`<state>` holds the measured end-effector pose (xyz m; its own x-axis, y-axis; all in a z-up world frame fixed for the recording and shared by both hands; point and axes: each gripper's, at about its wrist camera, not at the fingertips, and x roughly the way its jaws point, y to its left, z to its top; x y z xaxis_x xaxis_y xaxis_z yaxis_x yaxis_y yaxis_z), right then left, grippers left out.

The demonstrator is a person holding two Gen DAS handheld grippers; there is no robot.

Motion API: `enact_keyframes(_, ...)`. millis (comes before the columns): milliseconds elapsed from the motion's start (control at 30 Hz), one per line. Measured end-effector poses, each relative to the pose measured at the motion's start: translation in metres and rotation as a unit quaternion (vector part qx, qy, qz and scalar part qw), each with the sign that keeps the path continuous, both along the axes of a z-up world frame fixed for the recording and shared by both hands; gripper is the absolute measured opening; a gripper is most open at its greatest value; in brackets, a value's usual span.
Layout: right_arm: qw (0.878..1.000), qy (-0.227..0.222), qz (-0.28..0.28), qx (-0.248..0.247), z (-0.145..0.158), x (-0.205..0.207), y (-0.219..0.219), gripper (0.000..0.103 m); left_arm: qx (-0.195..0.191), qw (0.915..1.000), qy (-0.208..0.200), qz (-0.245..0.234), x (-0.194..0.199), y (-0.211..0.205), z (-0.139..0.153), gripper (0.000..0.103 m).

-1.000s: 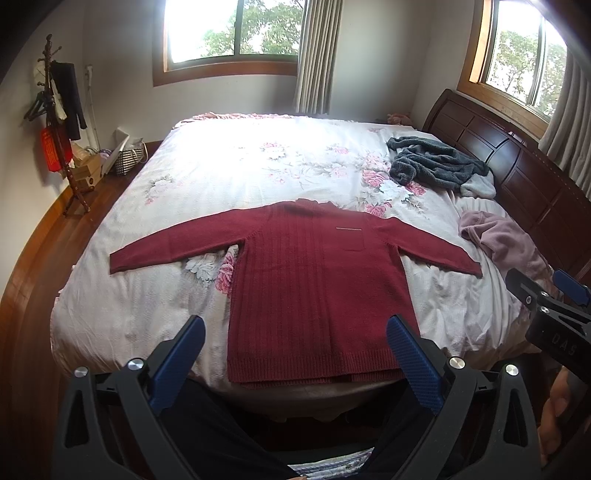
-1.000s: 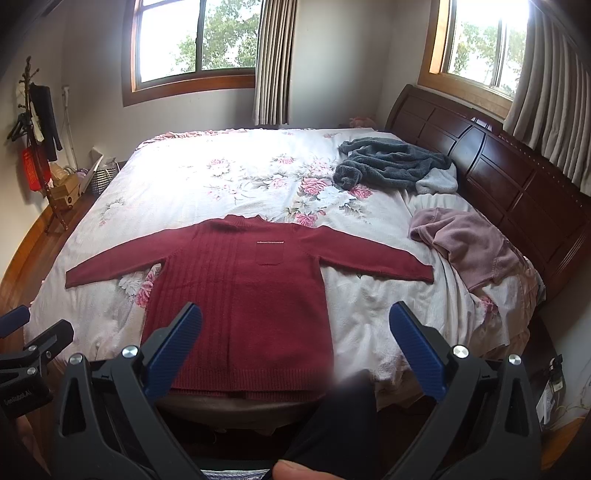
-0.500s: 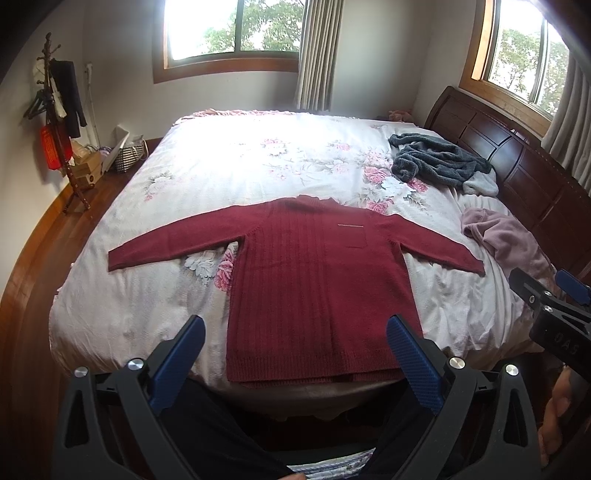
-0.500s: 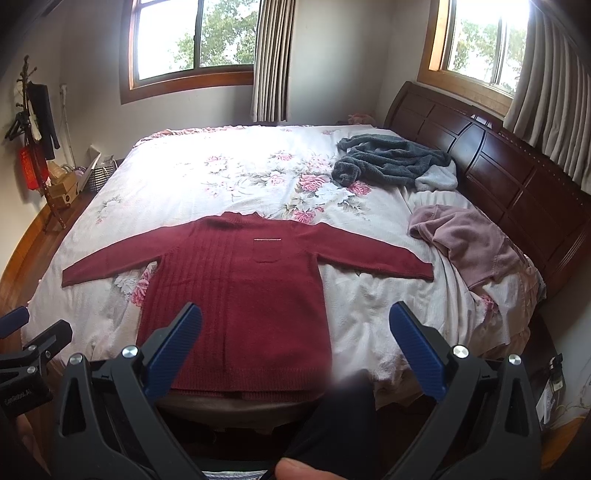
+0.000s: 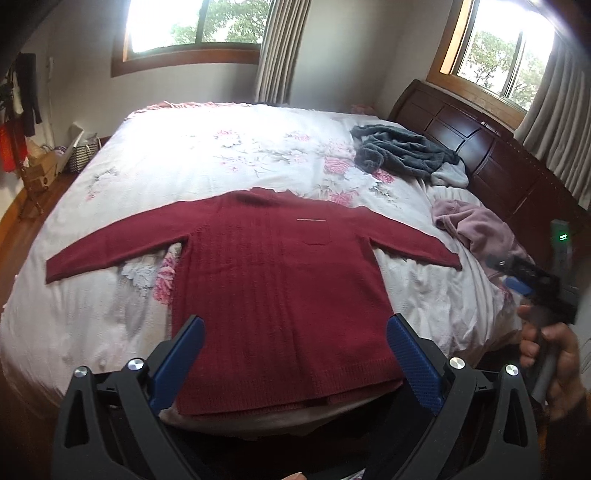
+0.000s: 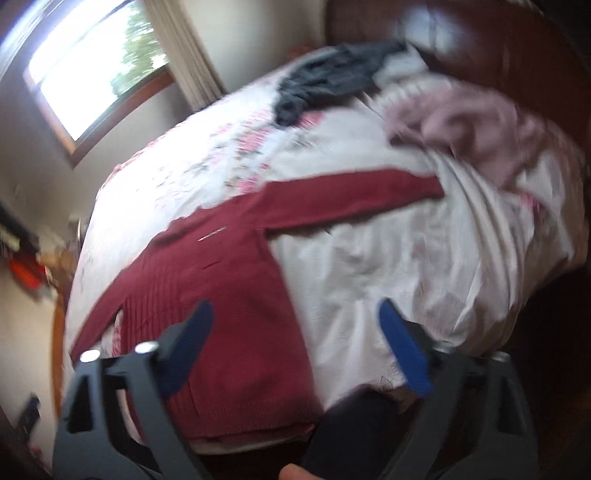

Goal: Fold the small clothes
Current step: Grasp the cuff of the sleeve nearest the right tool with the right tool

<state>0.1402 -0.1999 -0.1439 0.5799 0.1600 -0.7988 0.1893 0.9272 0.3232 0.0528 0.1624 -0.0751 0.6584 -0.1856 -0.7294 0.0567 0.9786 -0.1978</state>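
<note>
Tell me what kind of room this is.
A bedroom, most likely in a home. A wide bed with a floral cover fills it, backed by a dark wooden headboard, and curtained windows light the walls.

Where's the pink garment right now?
In the left wrist view the pink garment lies crumpled at the bed's right side, by the headboard, between the grey garment and the red sweater's right sleeve.

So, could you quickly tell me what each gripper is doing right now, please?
Left gripper: open, holding nothing, above the sweater hem.
Right gripper: open, holding nothing.
</note>
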Motion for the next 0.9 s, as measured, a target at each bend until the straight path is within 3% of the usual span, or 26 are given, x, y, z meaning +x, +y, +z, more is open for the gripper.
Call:
enact_keyframes(33,0.999,0.013,-0.018,0.029,-0.014,0.009,-0.019,0.062,-0.005,1.0,-0.001,0.0,0.003,-0.001,-0.002,0.099)
enact_keyframes(233,0.975,0.048,-0.117,0.182,-0.089,0.059,-0.117,0.06,-0.029,0.9994,0.0,0.015,0.024,-0.003,-0.01,0.099)
enact_keyframes(333,0.945,0.054,-0.156,0.283,-0.13,0.086,-0.162,0.059,-0.036,0.9989,0.008,0.027,0.036,0.0,-0.017,0.099)
enact_keyframes(433,0.916,0.054,-0.195,0.346,-0.164,0.11,-0.196,0.059,-0.036,0.9986,0.015,0.037,0.049,0.001,-0.022,0.099)
enact_keyframes(467,0.908,0.052,-0.21,0.359,-0.175,0.12,-0.208,0.059,-0.035,0.9985,0.017,0.038,0.053,0.001,-0.023,0.099)
enact_keyframes(600,0.887,0.038,-0.251,0.385,-0.206,0.152,-0.244,0.036,-0.062,0.9968,0.015,0.048,0.065,0.007,-0.026,0.099)
enact_keyframes(900,0.872,0.041,-0.308,0.378,-0.257,0.204,-0.286,0.036,-0.068,0.9946,0.047,0.064,0.097,0.006,-0.045,0.099)
